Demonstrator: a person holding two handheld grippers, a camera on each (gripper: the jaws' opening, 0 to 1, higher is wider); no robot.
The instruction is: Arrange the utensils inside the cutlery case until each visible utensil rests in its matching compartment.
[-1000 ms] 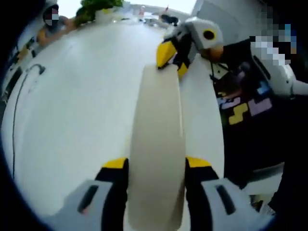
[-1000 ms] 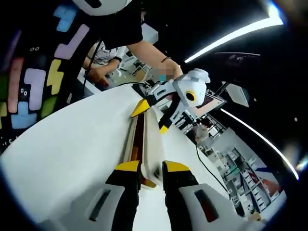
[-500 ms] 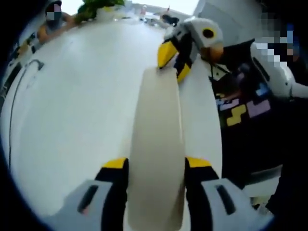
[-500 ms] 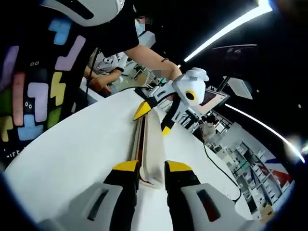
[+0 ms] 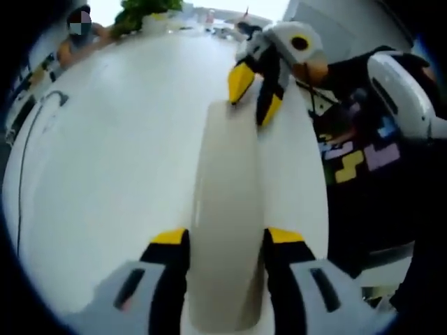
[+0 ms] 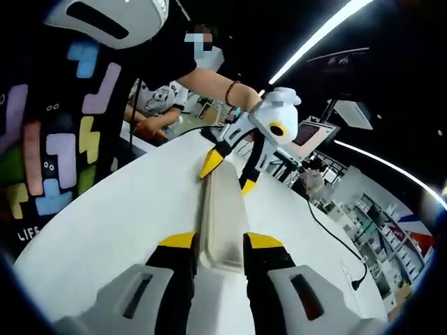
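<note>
Your left gripper [image 5: 218, 241] clamps one end of the cream cutlery case [image 5: 227, 209]; its jaws press both sides. Your right gripper [image 6: 218, 244] clamps the opposite end likewise. The case spans between them above the white table [image 5: 112, 160].

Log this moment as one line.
left tongs: shut on cutlery case | right tongs: shut on opposite end | case: held over white table, closed

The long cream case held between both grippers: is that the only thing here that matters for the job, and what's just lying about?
Job:
case
left gripper, shut on one end
right gripper, shut on the other end

Lying about:
table
cable
plant
shelves
</note>
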